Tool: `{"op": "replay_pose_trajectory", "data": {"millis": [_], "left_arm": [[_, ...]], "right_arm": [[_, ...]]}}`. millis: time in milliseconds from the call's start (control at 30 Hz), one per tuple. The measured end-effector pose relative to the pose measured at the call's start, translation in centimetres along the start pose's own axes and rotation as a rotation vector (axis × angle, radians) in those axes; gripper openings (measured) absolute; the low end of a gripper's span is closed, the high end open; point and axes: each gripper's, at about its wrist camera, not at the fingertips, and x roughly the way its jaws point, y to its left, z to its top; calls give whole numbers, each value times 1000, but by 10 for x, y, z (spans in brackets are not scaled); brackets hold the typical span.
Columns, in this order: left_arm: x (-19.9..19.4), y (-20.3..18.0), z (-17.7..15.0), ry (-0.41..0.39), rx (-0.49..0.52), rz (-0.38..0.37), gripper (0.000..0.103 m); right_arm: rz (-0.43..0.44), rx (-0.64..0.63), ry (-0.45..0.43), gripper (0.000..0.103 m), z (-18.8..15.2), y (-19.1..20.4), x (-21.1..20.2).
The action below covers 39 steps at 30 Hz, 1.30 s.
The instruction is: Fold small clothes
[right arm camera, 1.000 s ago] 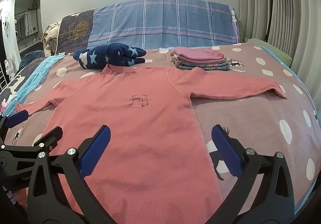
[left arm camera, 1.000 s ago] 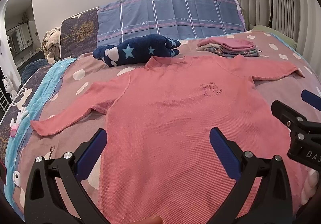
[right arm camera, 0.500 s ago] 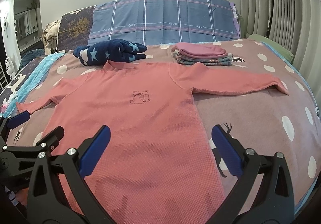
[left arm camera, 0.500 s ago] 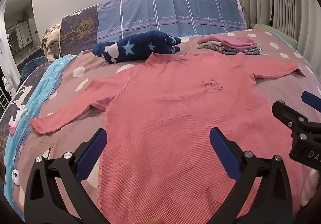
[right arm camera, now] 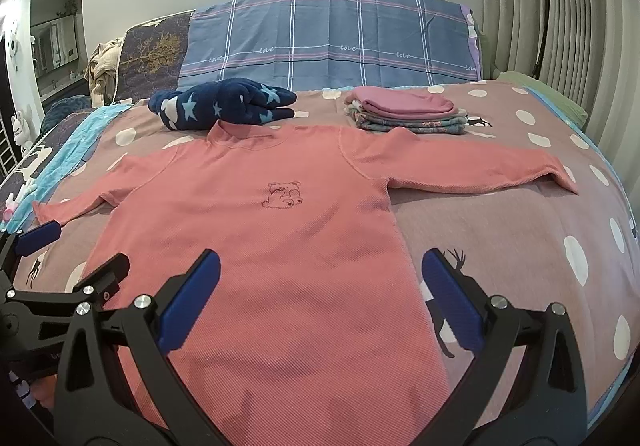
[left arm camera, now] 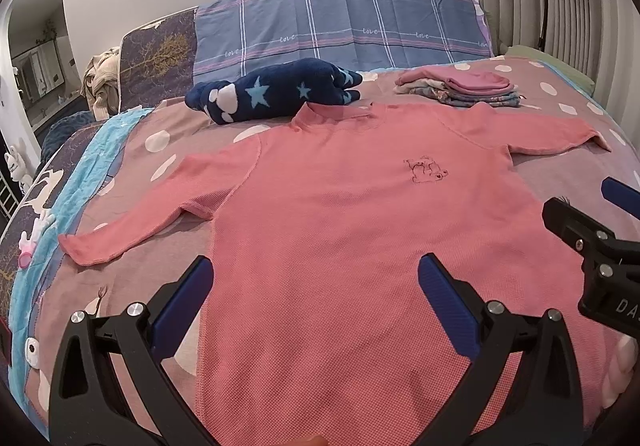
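A wide bed covered in a mauve spread with white dots is seen ahead of both tools. Spread flat on it, front up with both sleeves stretched out sideways, lies a coral-pink long-sleeved knit top with a small bear outline on the chest; its lower body lies directly under and between the two tools, and its collar points away from them. Beyond the collar, a bundled navy fleece garment with pale stars is seen, and to the right of it, well past the right tool, a small stack of already folded pink and patterned clothes.

The step in hand is judged to be the start of folding this top: no fold is yet made. For the next move, a side edge or sleeve would have to be pinched and carried across the body, probably one side by each tool, with the fabric kept flat.

The left tool is held wide apart, nothing between its blue pads, poised just above the hem area on the top's left side. The right tool is equally wide and empty, above the right side seam. Whether either touches the cloth cannot be told.
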Motion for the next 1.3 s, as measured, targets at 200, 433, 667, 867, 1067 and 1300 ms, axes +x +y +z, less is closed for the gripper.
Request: {"op": "replay_pose_trajectory", "data": {"millis": [200, 433, 667, 867, 1067, 1300], "left_arm": [[2, 1, -1, 6, -3, 0, 102], [3, 4, -2, 8, -12, 1, 102], [7, 11, -4, 28, -44, -45, 102], [14, 22, -9, 55, -95, -108, 102], [10, 30, -10, 27, -118, -105, 102], [11, 46, -10, 33, -165, -99, 102]], "right_arm": [[-3, -5, -16, 101, 1, 2, 0], [0, -13, -10, 101, 2, 5, 2], [-1, -13, 0, 101, 2, 6, 4], [-6, -16, 19, 101, 1, 8, 8], [-7, -32, 20, 101, 3, 15, 10], [-1, -70, 18, 101, 10, 30, 13]]}}
